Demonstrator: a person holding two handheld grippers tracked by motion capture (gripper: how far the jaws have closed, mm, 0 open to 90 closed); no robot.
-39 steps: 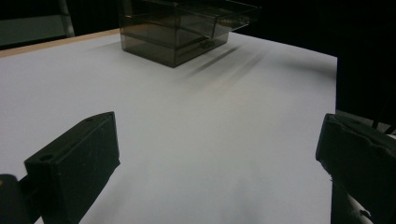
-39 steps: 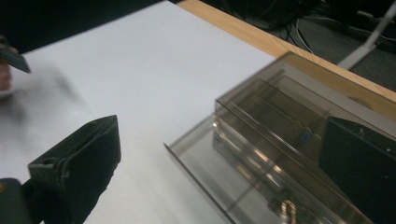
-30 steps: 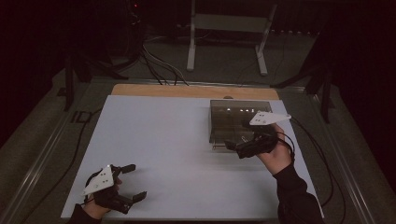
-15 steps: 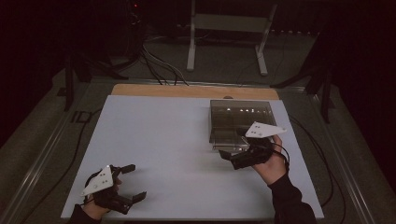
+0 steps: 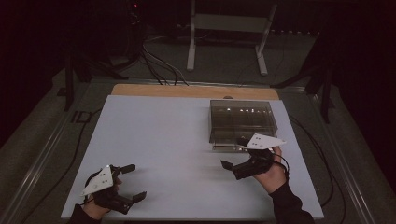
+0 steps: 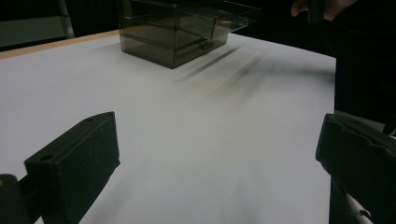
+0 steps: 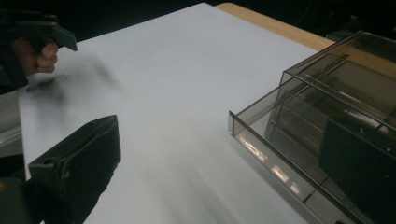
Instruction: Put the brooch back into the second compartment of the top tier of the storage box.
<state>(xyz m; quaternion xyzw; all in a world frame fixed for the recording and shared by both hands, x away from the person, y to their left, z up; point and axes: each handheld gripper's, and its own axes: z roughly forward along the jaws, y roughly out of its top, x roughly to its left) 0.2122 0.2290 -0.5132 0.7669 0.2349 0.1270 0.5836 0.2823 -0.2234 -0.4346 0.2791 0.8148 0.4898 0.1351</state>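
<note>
1. We see a smoky see-through box (image 5: 242, 122) on the far right part of the white table (image 5: 163, 140). It has drawers in it.
2. The bottom drawer (image 7: 275, 163) is pulled out a little toward us. It sticks out past the front of the box.
3. Our right gripper (image 5: 233, 168) is just in front of the box, near that drawer. It does not touch it. Its jaws are spread wide and hold nothing.
4. In the right gripper view, one jaw is over the bare table and the other jaw is in front of the drawer.
5. Our left gripper (image 5: 133, 184) rests low on the near left part of the table, well apart from the box. Its jaws are spread wide too, with nothing between them.
6. We think the job in hand is working the drawer: the right gripper is the one near it, and the left one waits.
7. We cannot tell if anything lies in the drawer; it looks dark and shiny.
8. For the next move, we think the right gripper has to line up with the drawer's front edge and go slow, so the light box does not slide.
9. The left gripper may need to come over and hold the box.
</note>
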